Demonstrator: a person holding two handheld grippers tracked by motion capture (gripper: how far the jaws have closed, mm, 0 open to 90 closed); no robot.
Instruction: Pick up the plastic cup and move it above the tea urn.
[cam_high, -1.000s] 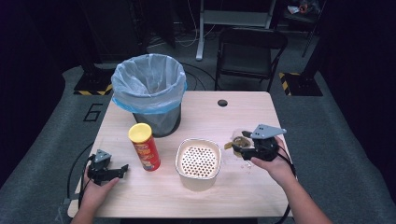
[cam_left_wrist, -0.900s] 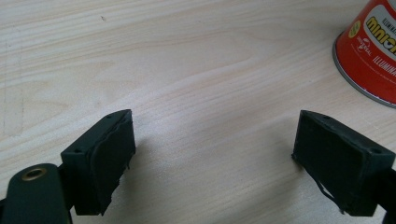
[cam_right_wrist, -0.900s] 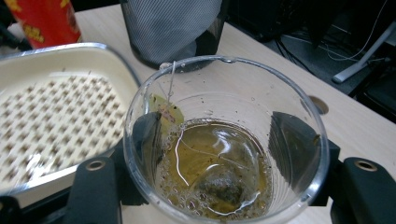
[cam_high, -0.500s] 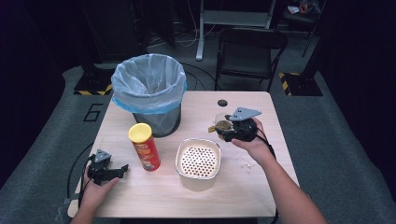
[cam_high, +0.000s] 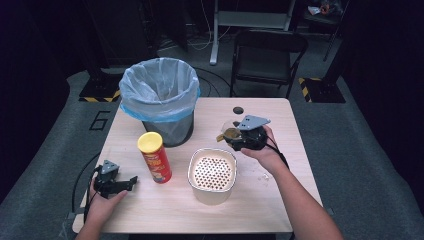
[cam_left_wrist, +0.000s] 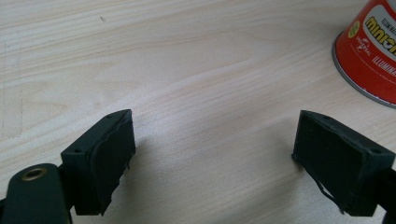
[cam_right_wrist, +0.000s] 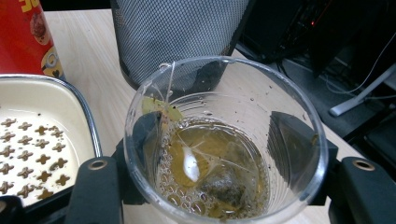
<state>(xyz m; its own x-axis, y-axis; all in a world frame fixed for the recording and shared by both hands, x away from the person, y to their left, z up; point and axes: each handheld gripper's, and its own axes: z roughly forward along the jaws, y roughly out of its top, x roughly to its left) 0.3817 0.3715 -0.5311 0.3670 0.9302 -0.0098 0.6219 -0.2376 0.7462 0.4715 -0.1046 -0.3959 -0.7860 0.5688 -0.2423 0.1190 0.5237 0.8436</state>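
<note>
red can (cam_left_wrist: 373, 51): cut off at frame edge, label partly readable | perforated tray (cam_right_wrist: 42, 140): cut off left

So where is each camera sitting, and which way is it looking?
High view: above the person's side, looking forward and down on the table; both forearms, left hand-held gripper and right hand-held gripper show.
Left gripper view: rides the left hand-held gripper, looking down at bare wood; its open jaws show.
Right gripper view: rides the right hand-held gripper, facing the bin; jaws clamp a cup holding tea.
Shared: the red can appears in all three.
</note>
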